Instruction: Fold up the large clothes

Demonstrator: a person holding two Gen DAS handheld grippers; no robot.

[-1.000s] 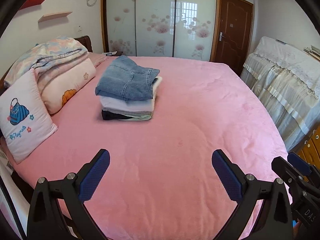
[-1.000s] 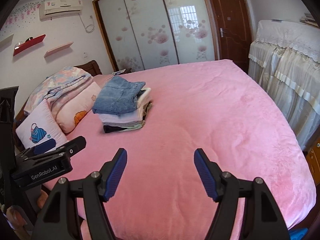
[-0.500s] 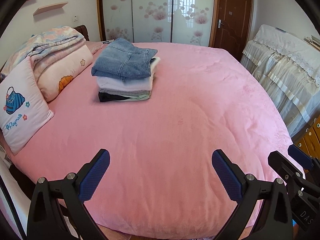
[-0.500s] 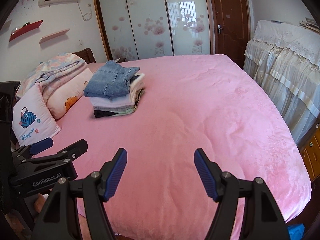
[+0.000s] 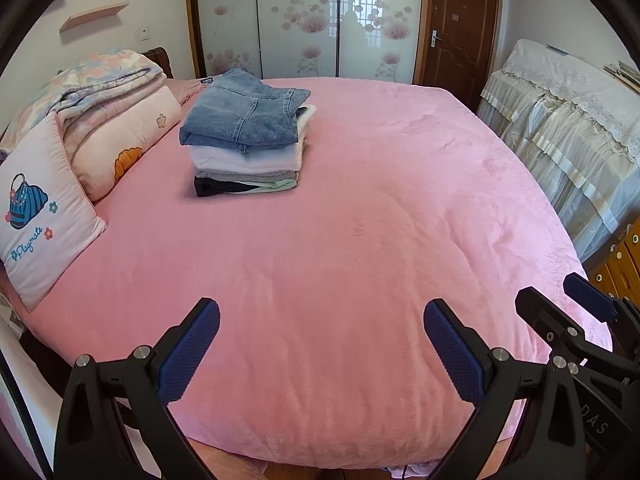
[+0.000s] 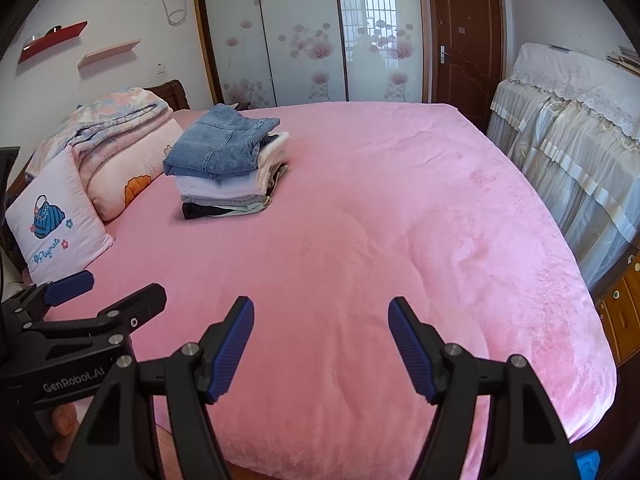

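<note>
Currently both the left hand-held gripper (image 5: 322,346) and the right hand-held gripper (image 6: 321,344) are released, grasping nothing, above the pink plush bed (image 5: 360,240). The far-left folded stack topped by blue denim jeans (image 5: 244,120) looks soft, floppy, moderately heavy; best pinched at a folded edge.

Left wrist view: stack (image 5: 246,136) of folded clothes lies on bed (image 5: 360,240) at 11 o'clock, jeans (image 5: 244,114) on top; pillows (image 5: 44,216) and folded quilt (image 5: 100,80) lie at 9–10 o'clock, left of stack. Wardrobe (image 5: 304,20) stands behind bed at 12 o'clock, door (image 5: 460,28) to its right at 1 o'clock, draped furniture (image 5: 568,120) beside bed at 2–3 o'clock. Left gripper (image 5: 322,350) sits over near bed edge at 6 o'clock, right gripper (image 6: 321,346) just beside it to the right.
</note>
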